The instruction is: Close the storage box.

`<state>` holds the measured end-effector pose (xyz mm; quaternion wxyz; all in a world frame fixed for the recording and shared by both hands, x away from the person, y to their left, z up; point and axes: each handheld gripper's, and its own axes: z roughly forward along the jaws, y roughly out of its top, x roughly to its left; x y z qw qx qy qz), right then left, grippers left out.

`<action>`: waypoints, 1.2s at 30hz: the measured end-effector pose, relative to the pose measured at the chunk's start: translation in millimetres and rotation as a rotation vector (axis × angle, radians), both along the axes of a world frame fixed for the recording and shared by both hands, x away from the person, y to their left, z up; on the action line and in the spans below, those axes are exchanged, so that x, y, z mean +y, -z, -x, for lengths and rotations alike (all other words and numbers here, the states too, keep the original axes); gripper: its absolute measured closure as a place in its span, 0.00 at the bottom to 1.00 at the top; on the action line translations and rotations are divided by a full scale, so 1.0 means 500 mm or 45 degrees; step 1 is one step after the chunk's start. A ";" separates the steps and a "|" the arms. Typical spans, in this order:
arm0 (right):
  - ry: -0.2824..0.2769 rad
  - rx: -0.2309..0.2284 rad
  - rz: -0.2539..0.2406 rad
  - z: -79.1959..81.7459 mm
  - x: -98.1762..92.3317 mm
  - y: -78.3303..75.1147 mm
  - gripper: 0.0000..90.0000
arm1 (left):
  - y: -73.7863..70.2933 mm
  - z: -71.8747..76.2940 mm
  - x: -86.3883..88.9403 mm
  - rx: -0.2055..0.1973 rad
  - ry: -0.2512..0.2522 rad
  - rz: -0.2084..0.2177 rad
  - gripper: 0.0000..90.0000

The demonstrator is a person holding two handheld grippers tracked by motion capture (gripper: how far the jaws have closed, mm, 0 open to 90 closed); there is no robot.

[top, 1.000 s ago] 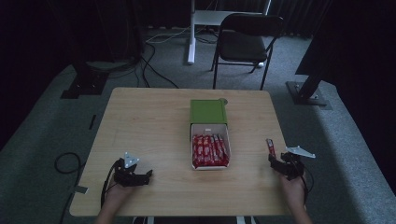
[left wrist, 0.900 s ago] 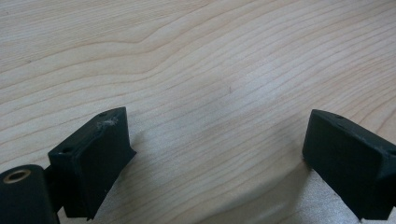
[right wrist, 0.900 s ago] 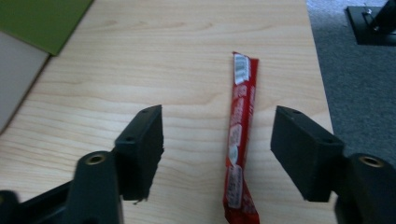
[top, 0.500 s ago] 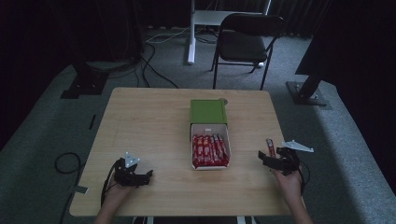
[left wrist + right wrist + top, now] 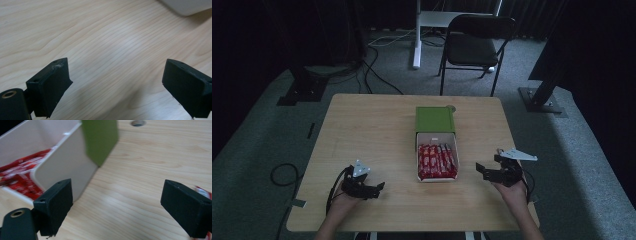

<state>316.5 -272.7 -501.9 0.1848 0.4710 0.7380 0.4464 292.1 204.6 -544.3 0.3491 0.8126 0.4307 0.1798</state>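
Observation:
A white tray (image 5: 421, 176) of red packets (image 5: 437, 161) lies at the table's middle, partly pulled out of its green sleeve (image 5: 434, 120). My right gripper (image 5: 480, 170) hovers to the right of the tray with its tips toward it. Its jaws have just been opening and now stand open with bare wood between them (image 5: 117, 192). In the right gripper view the tray wall (image 5: 62, 162), the green sleeve (image 5: 100, 140) and packets (image 5: 20, 175) sit at the left, and one loose red packet (image 5: 201, 192) peeks out behind the right jaw. My left gripper (image 5: 374, 189) is open over bare wood (image 5: 115, 72), left of the tray (image 5: 185, 6).
The wooden table (image 5: 362, 130) has a small hole (image 5: 452, 107) behind the sleeve. A folding chair (image 5: 477, 45) stands beyond the far edge. Cables and stand bases (image 5: 299, 92) lie on the carpet around the table.
My right gripper has moved left toward the tray and lifted a little, and the red packet seen at its tips earlier is no longer between the jaws. My left gripper shifted slightly right.

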 end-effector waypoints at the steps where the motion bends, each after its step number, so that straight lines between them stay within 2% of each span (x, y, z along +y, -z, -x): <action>1: -0.014 -0.006 0.005 0.000 0.004 -0.001 0.11 | -0.005 0.000 -0.004 0.003 0.016 0.015 0.10; 8: -0.104 0.005 0.030 -0.001 0.036 -0.006 0.11 | -0.047 0.004 -0.042 -0.012 0.127 0.054 0.09; 16: -0.161 -0.007 0.021 -0.003 0.059 -0.014 0.11 | -0.083 -0.004 -0.093 -0.050 0.220 0.050 0.10; 24: -0.225 -0.012 0.029 -0.010 0.085 -0.019 0.11 | -0.107 -0.015 -0.141 -0.086 0.276 0.048 0.10; 29: -0.235 -0.008 0.046 -0.017 0.096 -0.013 0.11 | -0.114 -0.024 -0.160 -0.097 0.294 0.060 0.10; 36: -0.239 0.011 0.053 -0.027 0.100 -0.004 0.11 | -0.115 -0.044 -0.182 -0.101 0.301 0.047 0.10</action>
